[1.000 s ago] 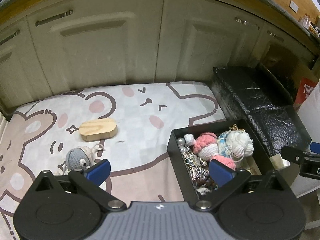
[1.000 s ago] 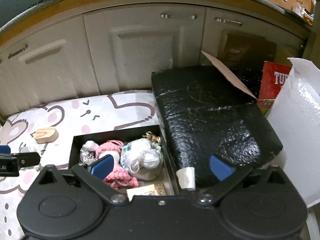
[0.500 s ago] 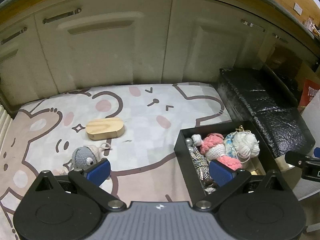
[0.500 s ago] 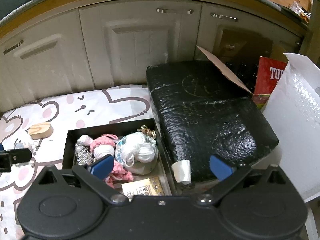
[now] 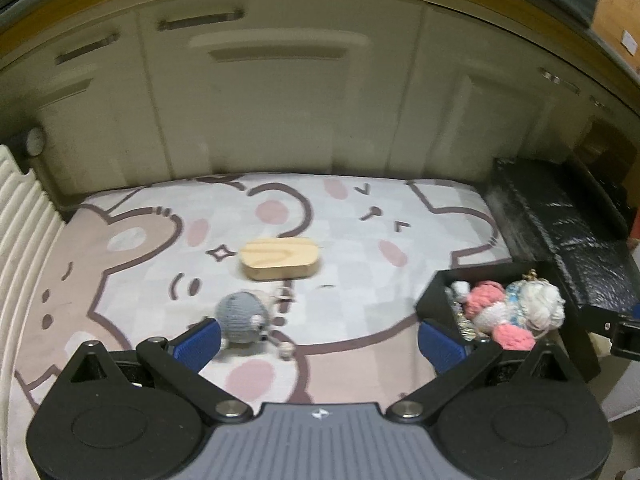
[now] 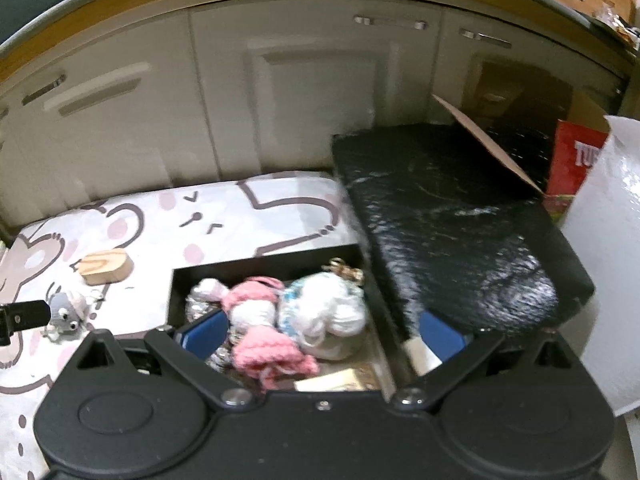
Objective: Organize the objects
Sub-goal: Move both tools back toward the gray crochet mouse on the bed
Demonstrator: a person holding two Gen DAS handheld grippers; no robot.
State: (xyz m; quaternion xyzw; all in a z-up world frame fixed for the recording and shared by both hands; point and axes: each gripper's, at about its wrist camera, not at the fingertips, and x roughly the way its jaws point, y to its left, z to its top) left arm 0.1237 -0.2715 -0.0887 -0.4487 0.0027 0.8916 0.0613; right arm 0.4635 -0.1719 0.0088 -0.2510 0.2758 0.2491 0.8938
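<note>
A grey crocheted mouse (image 5: pixel 242 319) (image 6: pixel 68 310) lies on the cartoon play mat (image 5: pixel 360 248), just ahead of my left gripper's left finger. Beyond it rests an oval wooden block (image 5: pixel 280 259) (image 6: pixel 106 267). My left gripper (image 5: pixel 320 342) hovers open over the mat with nothing between its fingers. At the right sits a black open box (image 5: pixel 434 292) (image 6: pixel 176 280) holding pink and white yarn toys (image 6: pixel 264 312) and trinkets. My right gripper (image 6: pixel 324 334) hangs open above that box, empty.
Cream cabinet doors (image 5: pixel 280 100) close off the back. A black wrapped package (image 6: pixel 448 216) lies right of the box, with a red carton (image 6: pixel 576 168) and a white bubble-wrap bag (image 6: pixel 612 260) further right. A ribbed white panel (image 5: pixel 20 220) borders the mat's left edge.
My left gripper has swung left, so the mouse and block now sit nearer centre and the box has slid to the right edge. The right view has shifted left too, over the box.
</note>
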